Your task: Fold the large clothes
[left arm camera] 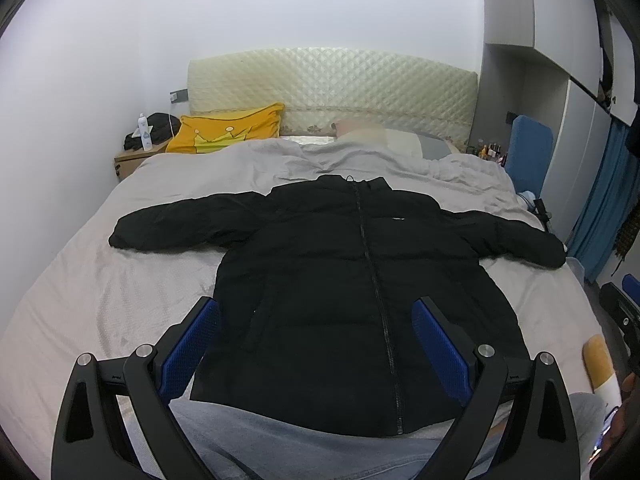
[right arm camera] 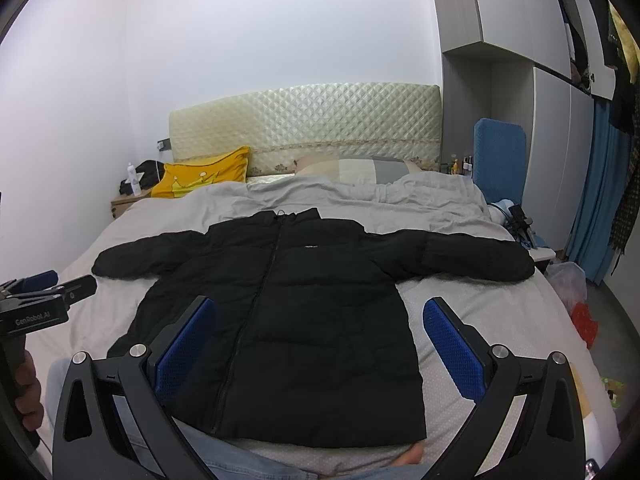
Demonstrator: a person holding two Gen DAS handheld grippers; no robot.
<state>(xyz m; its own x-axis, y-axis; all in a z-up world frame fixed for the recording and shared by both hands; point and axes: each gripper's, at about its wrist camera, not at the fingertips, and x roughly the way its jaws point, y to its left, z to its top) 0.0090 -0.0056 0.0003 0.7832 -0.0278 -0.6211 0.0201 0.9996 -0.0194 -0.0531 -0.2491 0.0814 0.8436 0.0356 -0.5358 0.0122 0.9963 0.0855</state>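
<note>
a black puffer jacket (left arm camera: pixel 340 280) lies flat and face up in the middle of a bed, collar toward the headboard (left arm camera: pixel 332 84) and hem toward the near edge. its front zipper (left arm camera: pixel 376 288) is closed from collar to hem, the quilted panels show as soft horizontal ridges, and a small white label sits on the chest. both sleeves are spread out sideways, one reaching toward the left side of the bed and the other to the right edge. the hem rests against the person's legs in grey-blue trousers at the bottom of both views.

the jacket rests on a light grey bed cover (left arm camera: pixel 120 280), which is wrinkled and bunched up near the pillows. a yellow pillow (left arm camera: pixel 228 130) with a crown print leans by the headboard on the left, and a pale patchwork pillow (right arm camera: pixel 360 170) lies to its right.

the left gripper (left arm camera: pixel 316 336) hangs above the lower part of the jacket with its blue-padded fingers (left arm camera: pixel 192 344) spread wide and holding nothing. the right gripper (right arm camera: pixel 320 340) hovers likewise over the jacket's lower right part, fingers apart and empty. in the right wrist view the left gripper's body appears at the left edge, held by a hand (right arm camera: pixel 28 396).

a wooden nightstand (left arm camera: pixel 128 160) stands left of the bed, and a blue padded board (right arm camera: pixel 500 156) stands upright on the right.
</note>
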